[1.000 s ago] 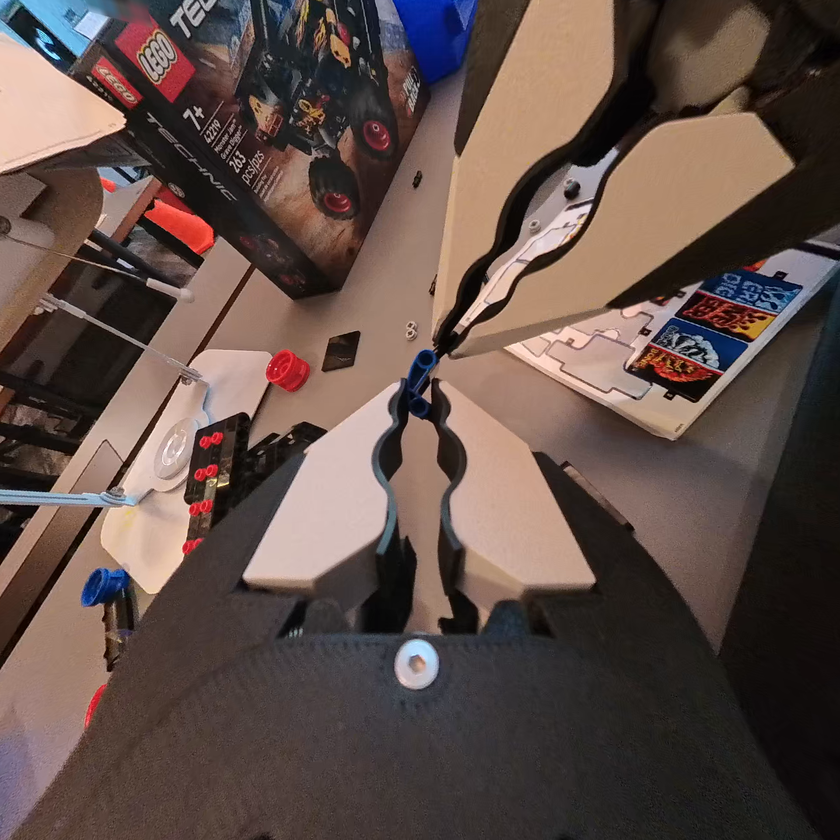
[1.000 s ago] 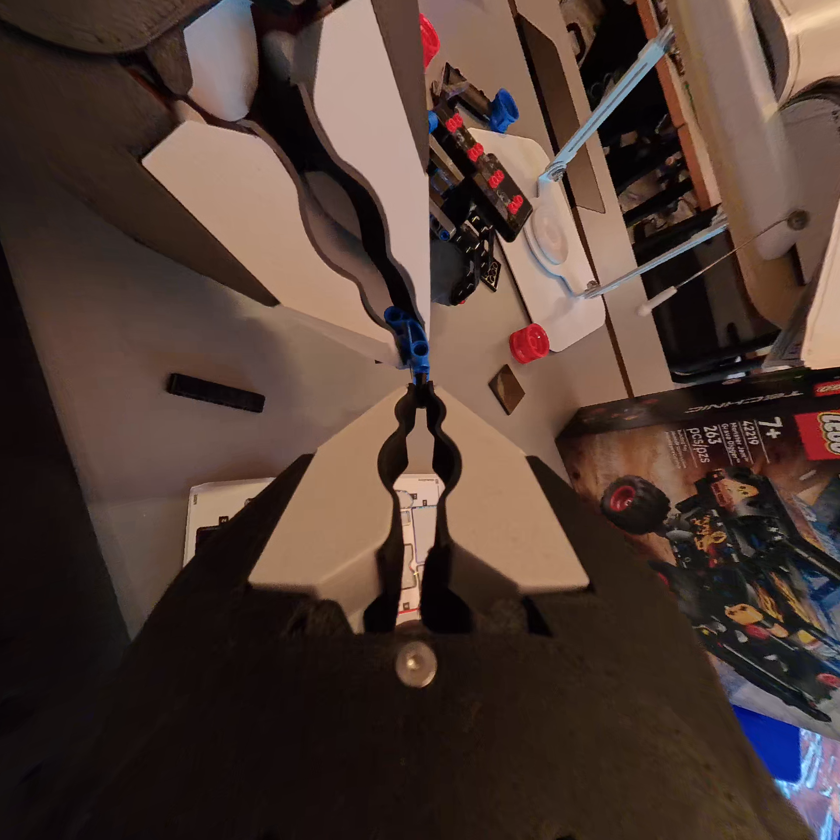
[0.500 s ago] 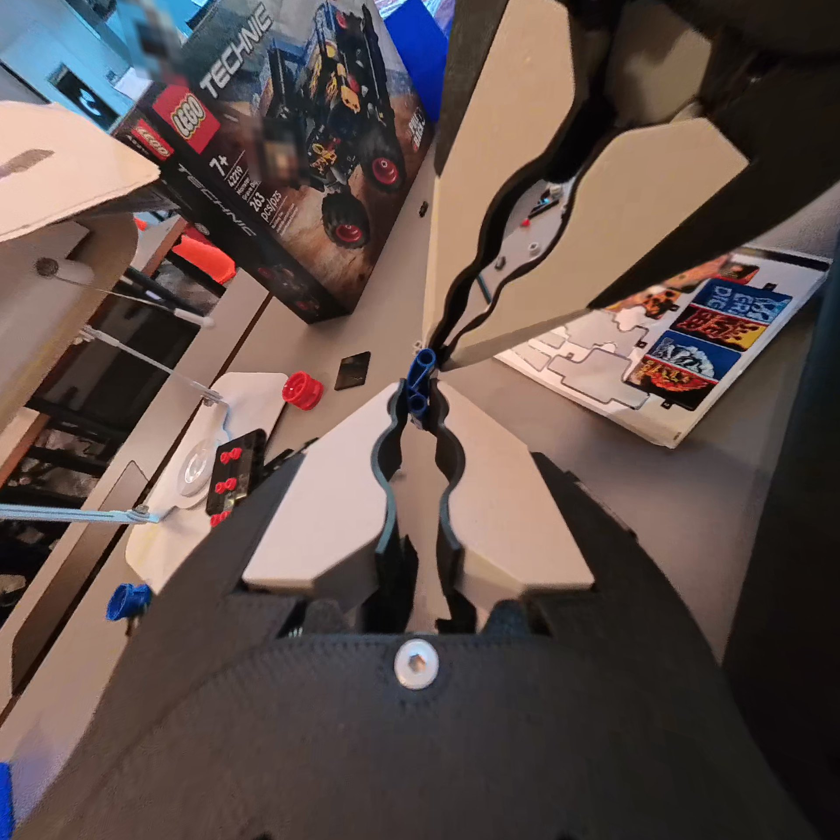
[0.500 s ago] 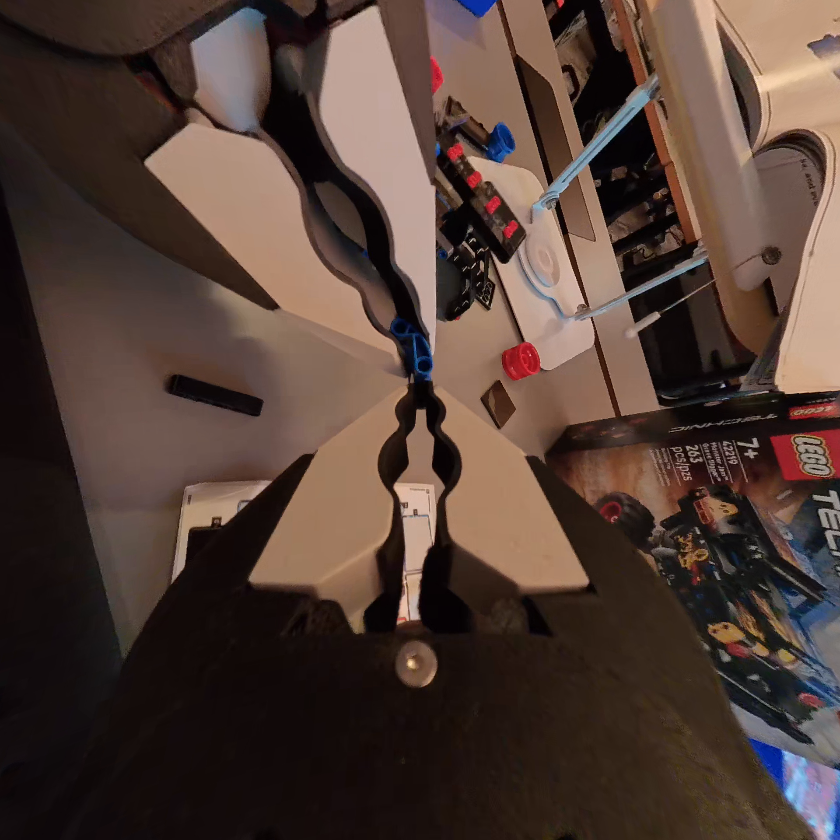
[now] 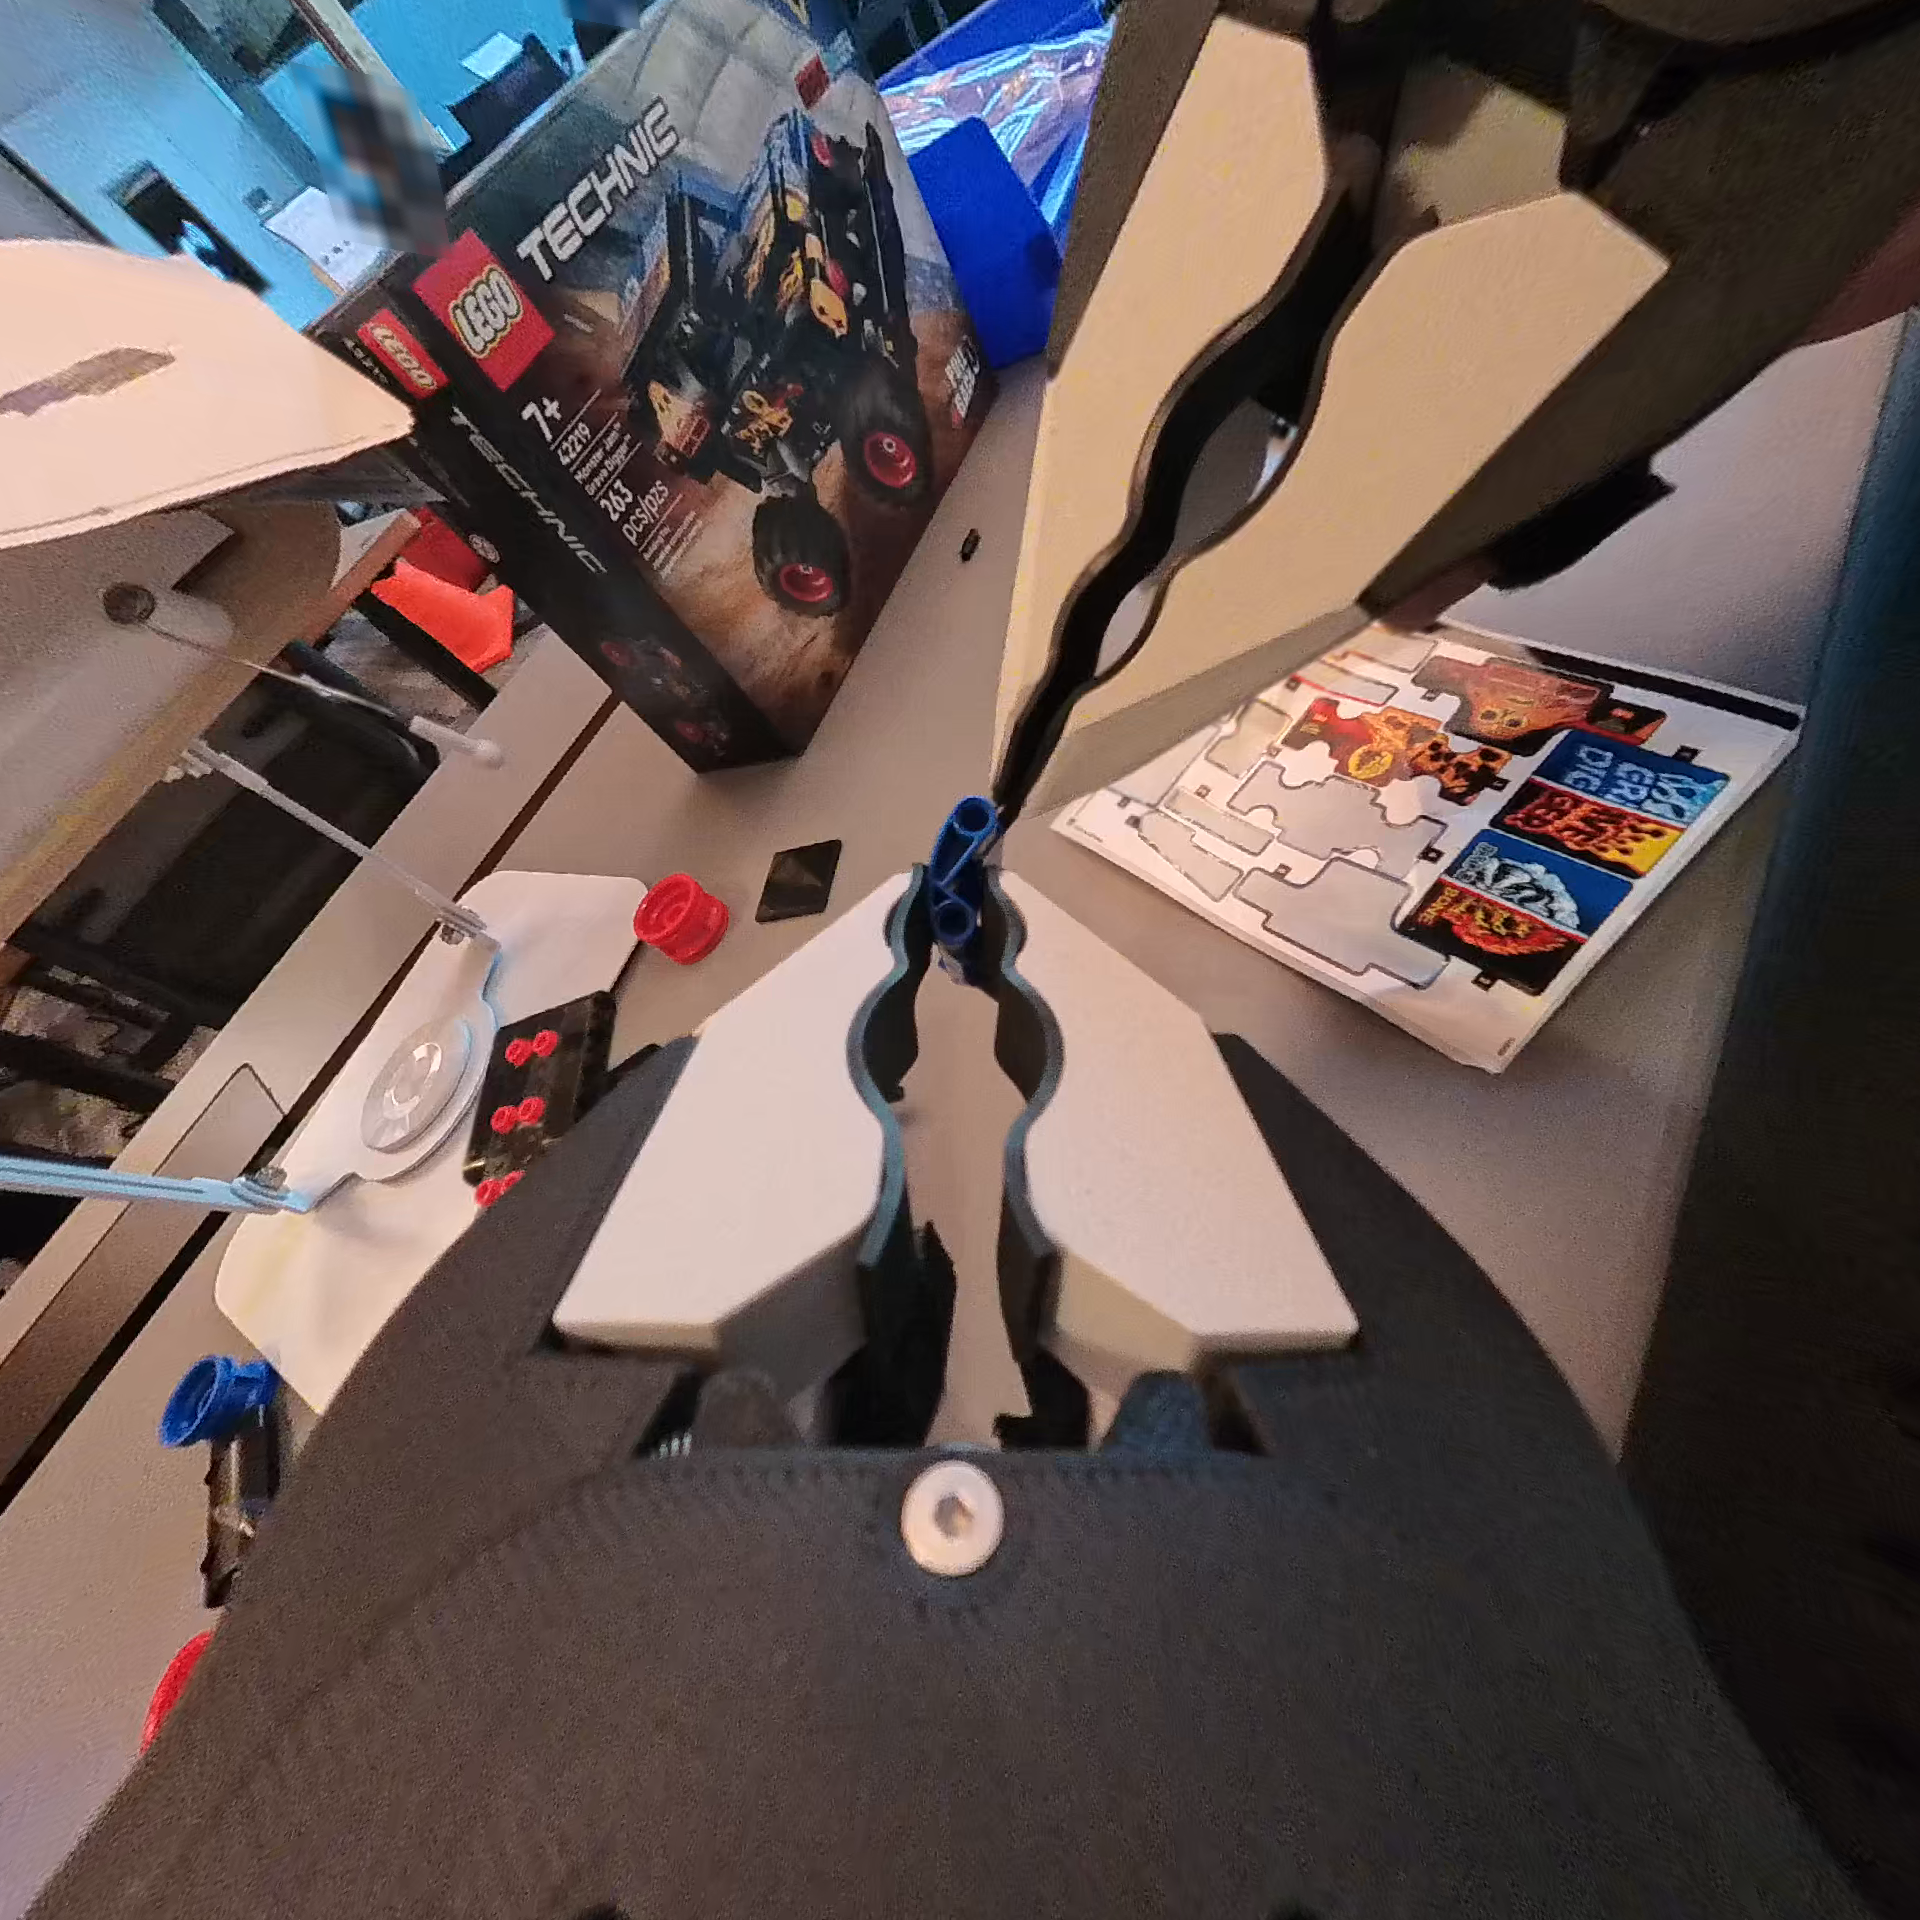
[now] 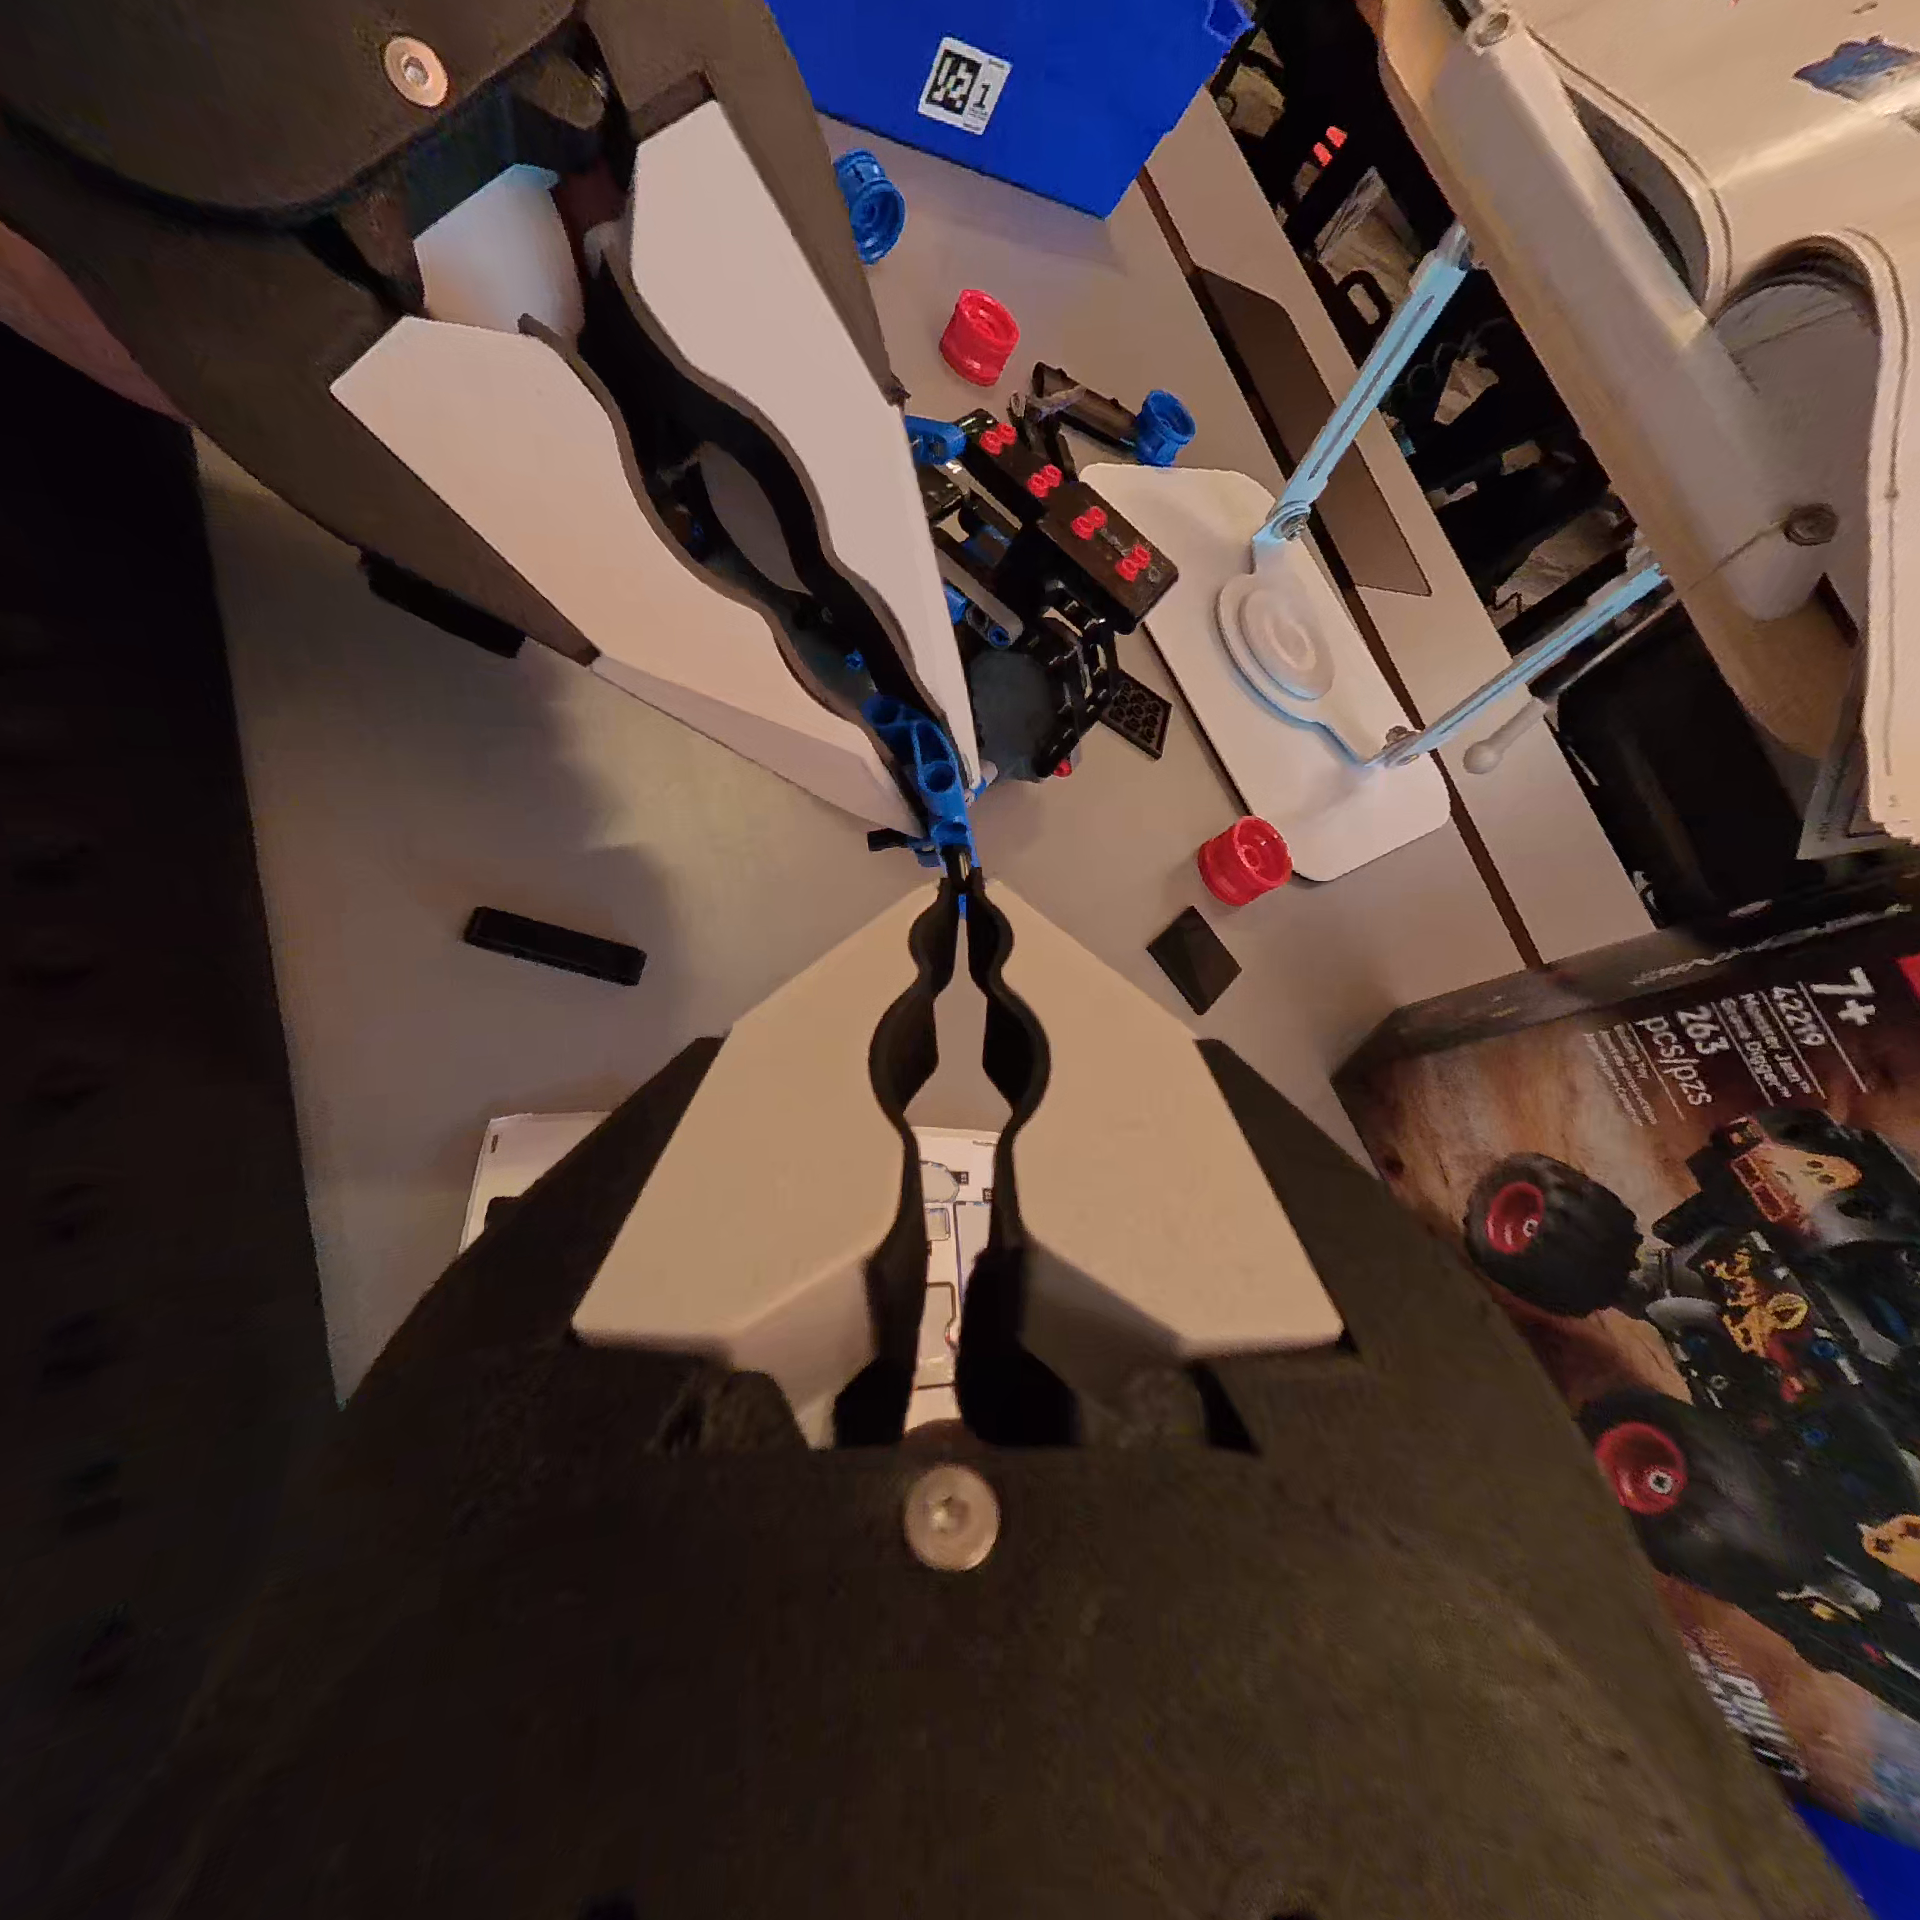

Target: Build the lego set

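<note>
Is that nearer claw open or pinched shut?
Shut: the left gripper pinches a blue Lego piece between its tips, held off the table.

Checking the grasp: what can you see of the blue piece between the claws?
The blue piece is a small, glossy plastic Technic connector with round holes along it. It is off the table, tilted, and pinched near one end by the left claw. At its far end a thin dark pin meets the right claw, shut there. The pin's seating cannot be told.

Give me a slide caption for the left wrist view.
Left hand-held gripper clamps a blue connector piece as the right hand-held gripper meets it tip to tip.
</note>
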Demonstrator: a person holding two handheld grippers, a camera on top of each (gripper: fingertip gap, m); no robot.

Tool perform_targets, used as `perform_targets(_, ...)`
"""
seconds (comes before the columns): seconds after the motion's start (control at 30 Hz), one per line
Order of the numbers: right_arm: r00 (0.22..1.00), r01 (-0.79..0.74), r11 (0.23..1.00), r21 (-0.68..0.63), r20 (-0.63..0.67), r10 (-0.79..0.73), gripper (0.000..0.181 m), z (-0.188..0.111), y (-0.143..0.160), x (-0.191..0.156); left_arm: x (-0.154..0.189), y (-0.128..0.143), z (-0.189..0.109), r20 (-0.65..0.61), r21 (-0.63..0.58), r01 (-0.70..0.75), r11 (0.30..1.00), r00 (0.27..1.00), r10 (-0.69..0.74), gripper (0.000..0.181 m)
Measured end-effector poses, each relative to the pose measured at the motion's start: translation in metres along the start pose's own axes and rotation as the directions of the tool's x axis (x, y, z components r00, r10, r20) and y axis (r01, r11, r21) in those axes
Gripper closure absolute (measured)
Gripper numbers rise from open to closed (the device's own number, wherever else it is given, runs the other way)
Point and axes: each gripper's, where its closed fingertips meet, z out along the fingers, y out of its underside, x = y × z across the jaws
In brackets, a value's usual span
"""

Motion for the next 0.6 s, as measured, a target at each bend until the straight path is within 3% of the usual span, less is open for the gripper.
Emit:
perform_targets(0.23,0.998,-0.04,0.999,0.028,0.042,0.039,0.181,-0.004,0.001,0.001,-0.001,-0.003,-0.001,-0.004,0.019,0.018,1.0,1.0,-0.018,0.174)
perform_targets(0.47,0.98,-0.198,0.973,-0.115,-0.033,0.196,0.179,-0.039,0.07,0.062,0.007,0.022,0.009,-0.111,-0.096,0.178,0.979,0.976,-0.189,0.173)
perform_targets(0.6,0.982,-0.175,0.954,-0.245,0.032,0.188,0.177,-0.022,0.105,0.072,0.014,0.034,0.013,-0.139,-0.156,0.194,0.969,0.966,-0.216,0.173)
